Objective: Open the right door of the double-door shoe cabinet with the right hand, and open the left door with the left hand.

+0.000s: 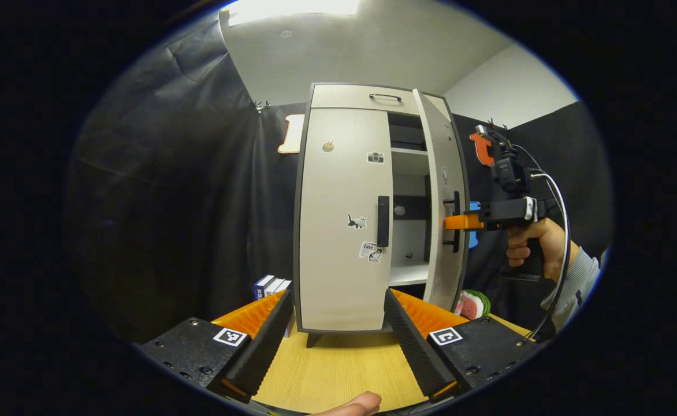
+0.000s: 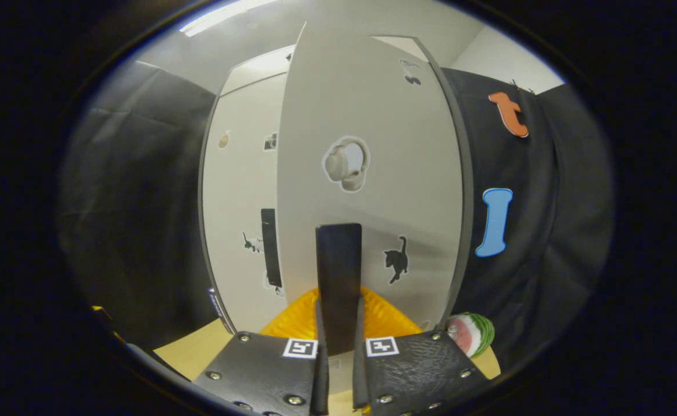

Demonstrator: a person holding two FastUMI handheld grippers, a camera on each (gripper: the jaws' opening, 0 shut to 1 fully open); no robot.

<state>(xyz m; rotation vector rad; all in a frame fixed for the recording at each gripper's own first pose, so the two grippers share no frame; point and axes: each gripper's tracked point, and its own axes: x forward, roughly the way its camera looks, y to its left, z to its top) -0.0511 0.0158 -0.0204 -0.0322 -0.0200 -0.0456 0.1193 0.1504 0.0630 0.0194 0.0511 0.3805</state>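
i see my right gripper pinching the ajar right door's handle, hiding its lower end, while my left gripper hangs spread before the shut left door.

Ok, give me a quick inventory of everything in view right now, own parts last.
Shoe cabinet: one, pale grey with dark edges, standing on the table.
Left door: one, pale grey, closed, stickers on it.
Right door: one, pale grey, swung partly open.
Right door handle: one, black, upright bar.
Left door handle: one, black, untouched.
Table: one, light wood.
Watermelon slice toy: one, red and green, right of cabinet.
Boxes: blue and white, left of cabinet.
Right tool: shut on right door handle.
Left tool: open, facing left door.
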